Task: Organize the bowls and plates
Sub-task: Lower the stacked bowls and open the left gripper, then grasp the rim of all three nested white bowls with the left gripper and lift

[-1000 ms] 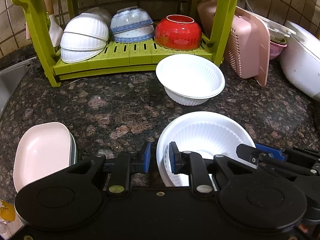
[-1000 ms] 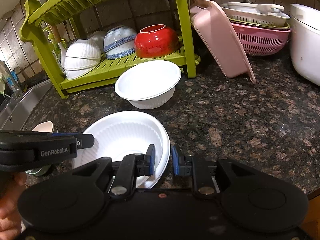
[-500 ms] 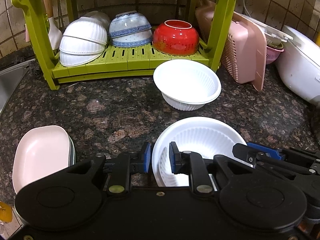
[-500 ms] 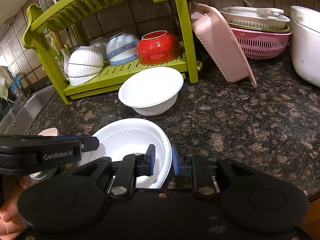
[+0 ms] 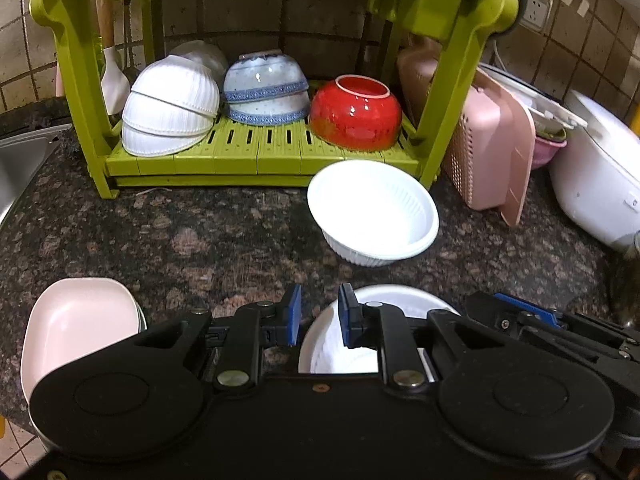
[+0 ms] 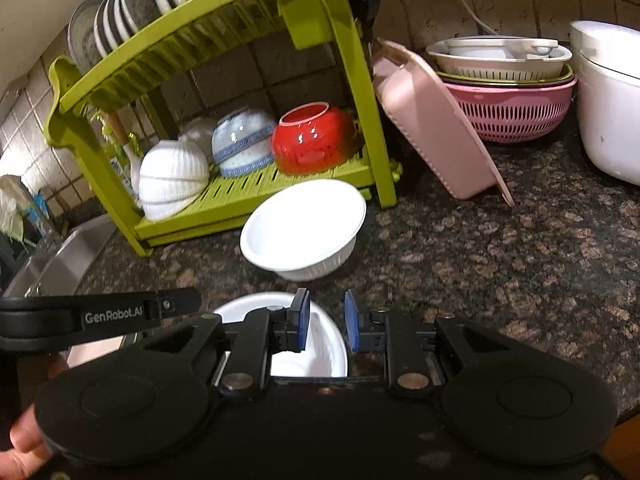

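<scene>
A white ribbed bowl (image 5: 412, 300) sits upright on the granite counter right under both grippers, mostly hidden by them. My left gripper (image 5: 318, 316) is open, with the bowl's left rim beside its right pad. My right gripper (image 6: 325, 322) is open too, its pads above the same bowl's (image 6: 320, 344) right rim. Neither clamps it. A second white bowl (image 5: 372, 212) stands upright in front of the green rack (image 5: 256, 156). On the rack's lower shelf, white ribbed bowls (image 5: 172, 112), blue-patterned bowls (image 5: 266, 92) and a red bowl (image 5: 356, 114) lie upturned.
A pink plate (image 5: 76, 320) on a stack lies at the near left. A pink basket (image 6: 436, 128) leans on the rack's right post, with stacked colanders (image 6: 508, 92) and a white cooker (image 6: 608, 108) behind. A sink (image 6: 60, 260) is on the left. Plates (image 6: 120, 16) stand in the rack's top tier.
Both views have lifted and drawn nearer the rack, so the near white bowl has slid down under the grippers. The gaps between the pads look the same as before.
</scene>
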